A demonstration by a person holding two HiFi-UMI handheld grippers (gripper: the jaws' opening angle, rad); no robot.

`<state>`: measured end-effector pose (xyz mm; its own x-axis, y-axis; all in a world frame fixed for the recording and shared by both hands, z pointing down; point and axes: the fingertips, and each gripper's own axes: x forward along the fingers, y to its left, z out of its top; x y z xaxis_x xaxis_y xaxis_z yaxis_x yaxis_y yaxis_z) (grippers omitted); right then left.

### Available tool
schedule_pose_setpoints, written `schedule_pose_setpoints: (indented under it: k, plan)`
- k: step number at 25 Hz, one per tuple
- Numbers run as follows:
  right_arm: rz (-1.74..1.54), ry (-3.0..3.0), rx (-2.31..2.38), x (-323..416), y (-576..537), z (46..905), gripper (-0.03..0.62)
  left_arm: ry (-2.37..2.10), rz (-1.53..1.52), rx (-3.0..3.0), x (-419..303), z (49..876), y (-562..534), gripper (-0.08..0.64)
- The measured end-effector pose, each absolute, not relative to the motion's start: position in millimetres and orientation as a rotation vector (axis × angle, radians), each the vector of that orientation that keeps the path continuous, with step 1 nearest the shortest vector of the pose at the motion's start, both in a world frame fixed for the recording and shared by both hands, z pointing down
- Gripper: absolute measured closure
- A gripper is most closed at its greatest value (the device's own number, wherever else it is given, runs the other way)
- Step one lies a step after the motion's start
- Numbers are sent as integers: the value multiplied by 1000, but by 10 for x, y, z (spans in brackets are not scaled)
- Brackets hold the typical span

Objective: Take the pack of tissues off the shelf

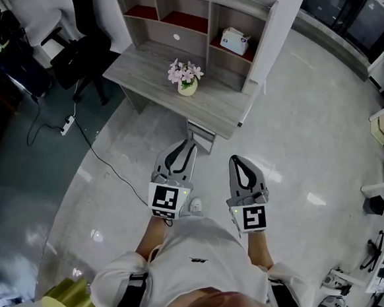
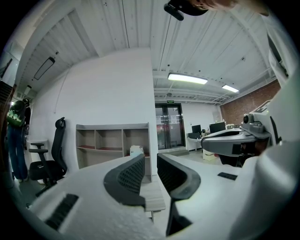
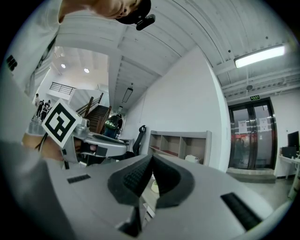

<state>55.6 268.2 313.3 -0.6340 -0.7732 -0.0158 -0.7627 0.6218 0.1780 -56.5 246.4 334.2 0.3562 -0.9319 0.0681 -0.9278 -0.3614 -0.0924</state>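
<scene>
Left gripper: we hold its jaws a narrow gap apart, nothing between them. Right gripper: jaw tips meet, nothing gripped. We carry both side by side in front of the body, over pale floor and short of the desk. The grey desk bears a shelf unit. The pack of tissues sits in the shelf's right-hand compartment on a red base, well apart from both grippers. A pot of pink flowers stands on the desktop. Black office chair to the desk's left.
</scene>
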Motion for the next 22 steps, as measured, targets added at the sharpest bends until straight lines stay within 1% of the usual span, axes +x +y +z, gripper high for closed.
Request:
schedule_pose_setpoints:
  k: [11,22]
  plan:
    - [-267,-2716,1393,355,2249,3160,566,1695,-162,-2597,-788,3391,1994,468]
    - [-267,-2688,1437,331,1993,3157,566,1647,-133,-2630,-772,3387,1680,467]
